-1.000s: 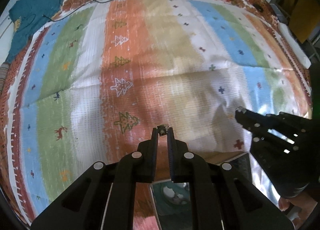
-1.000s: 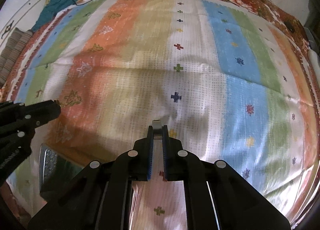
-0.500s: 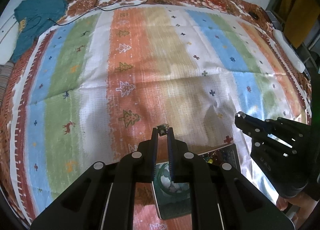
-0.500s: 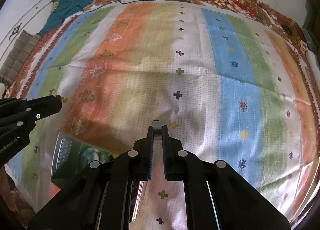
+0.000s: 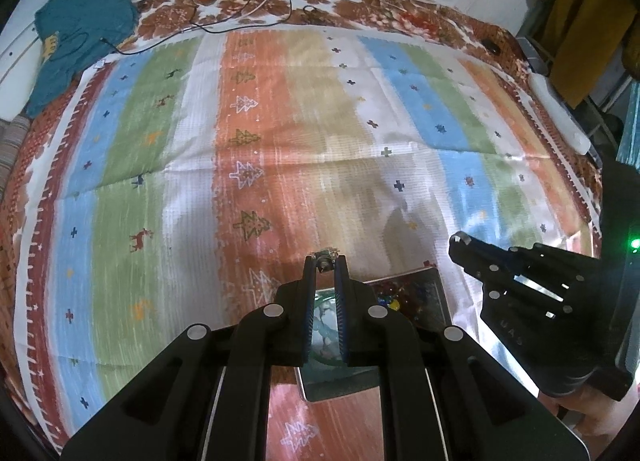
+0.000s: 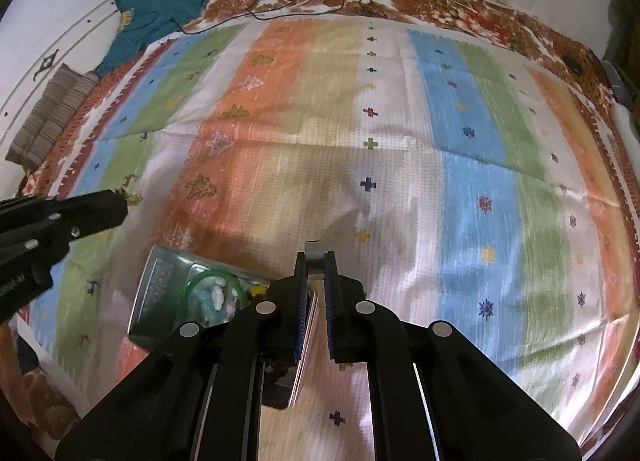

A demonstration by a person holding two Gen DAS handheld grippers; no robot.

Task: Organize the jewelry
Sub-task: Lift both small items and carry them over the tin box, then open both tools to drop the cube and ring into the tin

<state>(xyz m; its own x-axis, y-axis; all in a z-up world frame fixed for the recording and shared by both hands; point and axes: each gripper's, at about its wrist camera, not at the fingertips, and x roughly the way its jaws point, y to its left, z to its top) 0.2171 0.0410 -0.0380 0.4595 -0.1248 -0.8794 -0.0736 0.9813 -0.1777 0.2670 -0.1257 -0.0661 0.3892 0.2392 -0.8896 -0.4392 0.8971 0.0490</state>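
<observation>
A striped cloth [image 5: 280, 149] in orange, beige, white, blue and green bands, sewn with small trees, reindeer and crosses, covers a bed with a brown floral border [image 5: 248, 1] at its far edge. The landmark is a shallow steel tray [image 6: 154, 293] lying on the cloth close to the cameras.

Inside the tray, a green bangle [image 6: 212, 293] rings some pale pieces, and a heap of small coloured beads [image 5: 394, 297] fills the part of the tray beside the bangle, towards the right gripper.

The left gripper [image 5: 325, 259] hangs above the tray with its jaws drawn narrow, pinching a small metallic jewelry piece [image 5: 326, 255] at the very tips; what kind of piece it is cannot be told. In the right wrist view the same gripper comes in from the left edge, with something small and golden at its tip.

The right gripper [image 6: 315, 257] is off the tray's right side, jaws likewise narrow, clamped on a small silvery ring-like piece [image 6: 314, 251] that stands up between the pads.

Well beyond the tray, at the bed's far left corner, lies a teal garment [image 5: 80, 29], and thin cables [image 5: 260, 1] trail over the floral border. A striped cushion [image 6: 52, 117] sits left of the cloth's edge.
</observation>
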